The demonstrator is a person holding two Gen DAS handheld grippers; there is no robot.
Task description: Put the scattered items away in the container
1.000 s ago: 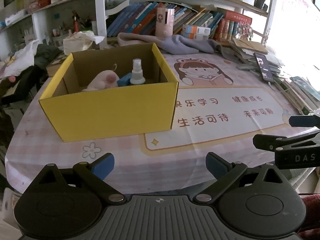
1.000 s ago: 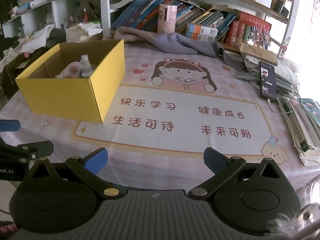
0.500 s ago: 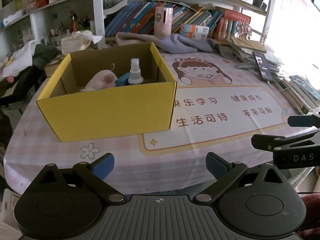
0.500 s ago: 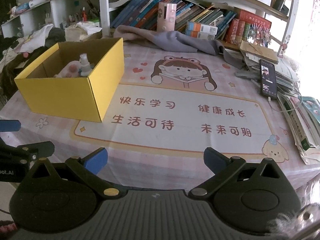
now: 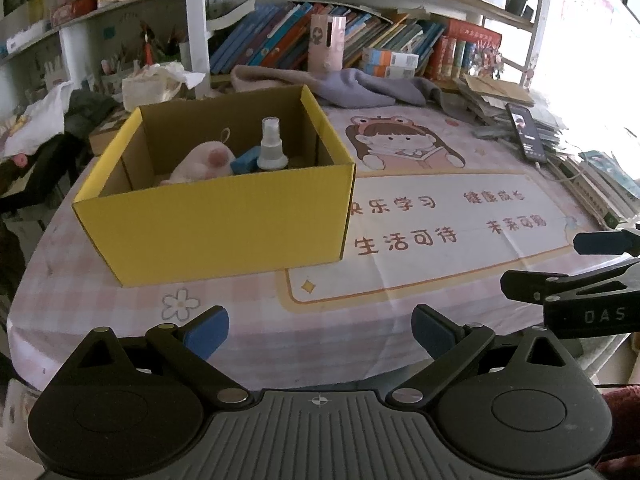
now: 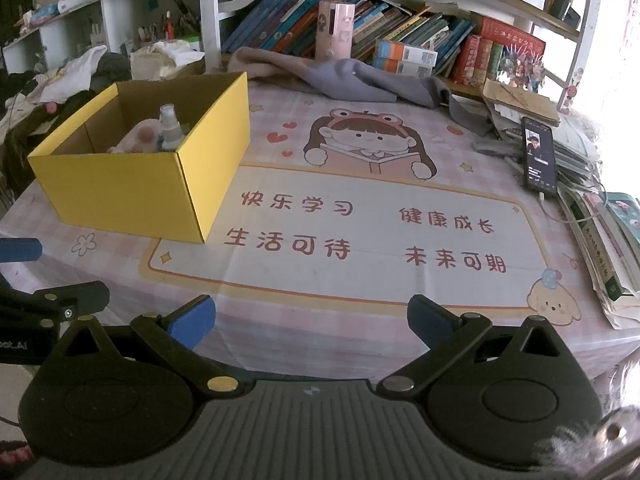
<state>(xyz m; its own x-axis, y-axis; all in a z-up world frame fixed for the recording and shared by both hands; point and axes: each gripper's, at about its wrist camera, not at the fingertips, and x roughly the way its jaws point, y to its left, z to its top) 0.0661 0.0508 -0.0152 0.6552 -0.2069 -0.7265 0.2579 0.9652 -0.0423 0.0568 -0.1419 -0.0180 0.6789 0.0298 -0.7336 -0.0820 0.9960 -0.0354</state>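
Observation:
A yellow cardboard box (image 5: 224,220) stands on the table's left side; it also shows in the right wrist view (image 6: 132,188). Inside it lie a pink plush toy (image 5: 202,160), a blue item (image 5: 245,160) and a clear spray bottle (image 5: 271,148). My left gripper (image 5: 320,330) is open and empty, low at the table's front edge, in front of the box. My right gripper (image 6: 311,320) is open and empty, also at the front edge, to the right of the box.
A printed pink tablecloth (image 6: 360,216) covers the table. A phone (image 6: 539,158) lies on stacked books and papers (image 6: 600,216) at the right. A grey cloth (image 5: 360,86) lies behind the box. Crowded bookshelves (image 6: 400,36) stand at the back.
Both grippers have stayed open and nearly still. The view has shifted only slightly.

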